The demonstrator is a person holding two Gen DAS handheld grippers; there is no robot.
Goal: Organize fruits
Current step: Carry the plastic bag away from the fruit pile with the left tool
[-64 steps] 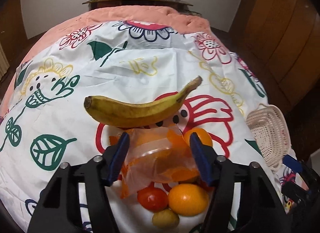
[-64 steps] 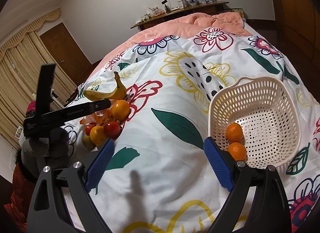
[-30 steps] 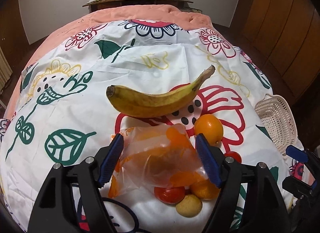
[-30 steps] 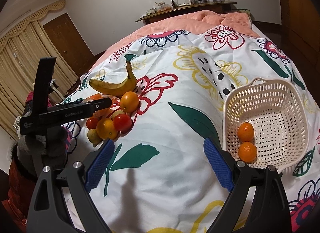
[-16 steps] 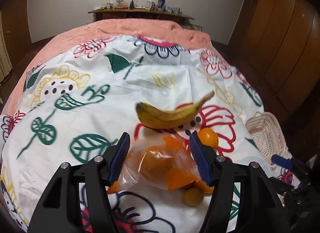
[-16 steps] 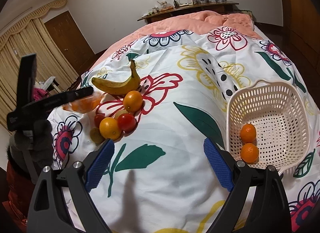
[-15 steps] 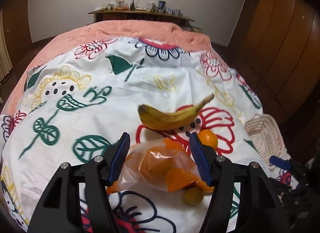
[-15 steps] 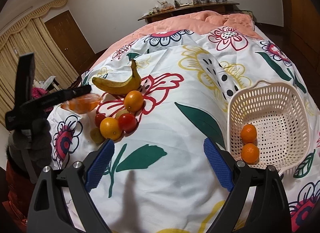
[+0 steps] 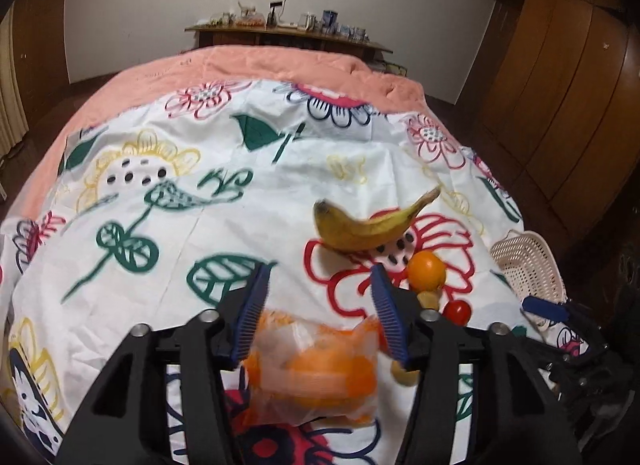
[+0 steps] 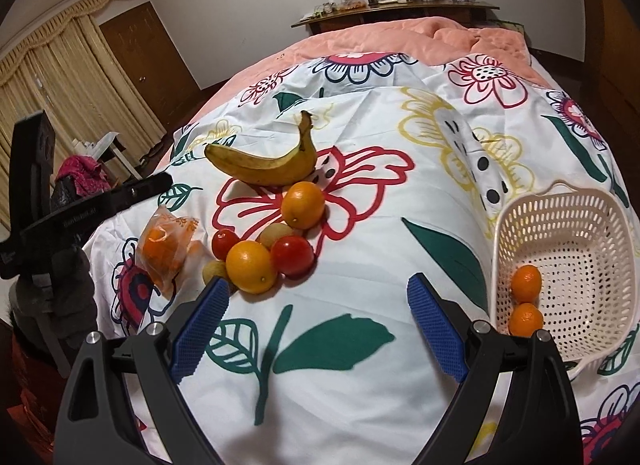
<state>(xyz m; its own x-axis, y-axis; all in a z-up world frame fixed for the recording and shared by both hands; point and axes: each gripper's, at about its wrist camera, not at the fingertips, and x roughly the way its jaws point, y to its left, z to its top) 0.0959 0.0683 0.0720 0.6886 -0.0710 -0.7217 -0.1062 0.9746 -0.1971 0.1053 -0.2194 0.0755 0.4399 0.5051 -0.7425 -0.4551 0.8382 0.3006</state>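
A clear bag of orange pieces point(image 10: 166, 249) lies on the flowered bedspread, left of the fruit pile. My left gripper point(image 10: 160, 183) hovers just above it, open, its pads off the bag point(image 9: 316, 373). The pile holds a banana point(image 10: 264, 165), two oranges point(image 10: 303, 205) point(image 10: 251, 267), two tomatoes point(image 10: 292, 255) and small yellowish fruits point(image 10: 276, 233). My right gripper point(image 10: 317, 283) stands wide open and empty over the bedspread, between the pile and a white basket point(image 10: 560, 205) holding two mandarins point(image 10: 527, 283).
A peach blanket point(image 10: 440, 37) covers the far end of the bed, with a cluttered shelf point(image 10: 396, 5) behind it. Curtains, a door and a small white table point(image 10: 116, 153) stand left of the bed. Wooden wardrobes point(image 9: 560, 105) line the right side.
My left gripper has drawn away to the left of the fruit pile. The bag has left its fingers and dropped onto the bedspread. The right gripper has edged nearer the pile.
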